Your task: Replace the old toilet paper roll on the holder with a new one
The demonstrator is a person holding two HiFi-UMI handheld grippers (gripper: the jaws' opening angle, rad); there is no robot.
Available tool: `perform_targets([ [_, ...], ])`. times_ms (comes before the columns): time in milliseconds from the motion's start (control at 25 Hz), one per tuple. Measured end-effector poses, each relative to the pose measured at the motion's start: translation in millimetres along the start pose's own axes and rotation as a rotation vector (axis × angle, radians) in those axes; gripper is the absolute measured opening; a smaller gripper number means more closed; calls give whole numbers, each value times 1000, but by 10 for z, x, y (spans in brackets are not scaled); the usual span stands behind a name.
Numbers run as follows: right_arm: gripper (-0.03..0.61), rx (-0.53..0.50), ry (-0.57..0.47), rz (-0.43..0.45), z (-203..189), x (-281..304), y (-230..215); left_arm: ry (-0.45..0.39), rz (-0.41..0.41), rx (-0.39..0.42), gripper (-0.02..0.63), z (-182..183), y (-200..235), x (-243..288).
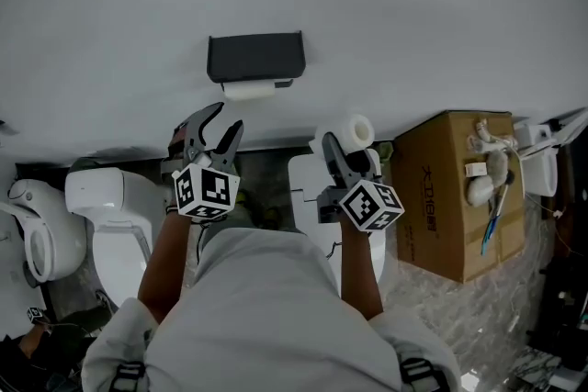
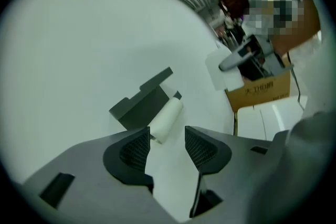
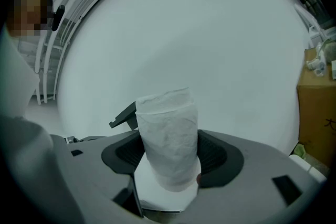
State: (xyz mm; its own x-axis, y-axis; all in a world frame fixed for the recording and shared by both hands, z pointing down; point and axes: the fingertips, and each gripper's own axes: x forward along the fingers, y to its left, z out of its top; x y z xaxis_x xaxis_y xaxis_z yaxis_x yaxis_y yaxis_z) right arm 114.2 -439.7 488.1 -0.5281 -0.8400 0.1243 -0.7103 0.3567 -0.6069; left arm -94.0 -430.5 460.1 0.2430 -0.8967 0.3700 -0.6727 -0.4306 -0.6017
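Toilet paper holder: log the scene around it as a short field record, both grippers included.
holder: dark, with a flat cover
old roll: white, slim, on the holder under the cover
left gripper: open, nothing between its fingers, aimed at the old roll, not touching it
right gripper: shut on the new roll
new roll: thick, white, upright in the grip
task state: old roll not yet removed

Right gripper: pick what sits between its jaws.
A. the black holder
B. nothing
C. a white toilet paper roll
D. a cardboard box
C: in the right gripper view the right gripper is shut on a toilet paper roll, both pads pressing its sides, while the holder hangs apart on the wall.
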Motion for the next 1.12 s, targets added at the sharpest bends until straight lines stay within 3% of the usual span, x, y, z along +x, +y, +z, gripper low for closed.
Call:
perform_targets([
  [80,308,2,-7,-7,12,-9,-29,40,19,141,213,-11,9,96],
  [160,308,3,-15,-18,31,-27,-68,43,21,228,218,34,-3,168],
  [480,308,14,-52,-56,130,-133,-217,107,37,391,229,98,-35,480],
  [640,308,26,-71,-85,176,-199,-340,174,69,509,229,59,-55,631],
  [880,308,27,-90,-109,225,-309,-445,198,98,540,210,37,-8,747],
  [1120,308,40,-111,-137,225,-466,-540,146,66,570,209,179,-155,862],
])
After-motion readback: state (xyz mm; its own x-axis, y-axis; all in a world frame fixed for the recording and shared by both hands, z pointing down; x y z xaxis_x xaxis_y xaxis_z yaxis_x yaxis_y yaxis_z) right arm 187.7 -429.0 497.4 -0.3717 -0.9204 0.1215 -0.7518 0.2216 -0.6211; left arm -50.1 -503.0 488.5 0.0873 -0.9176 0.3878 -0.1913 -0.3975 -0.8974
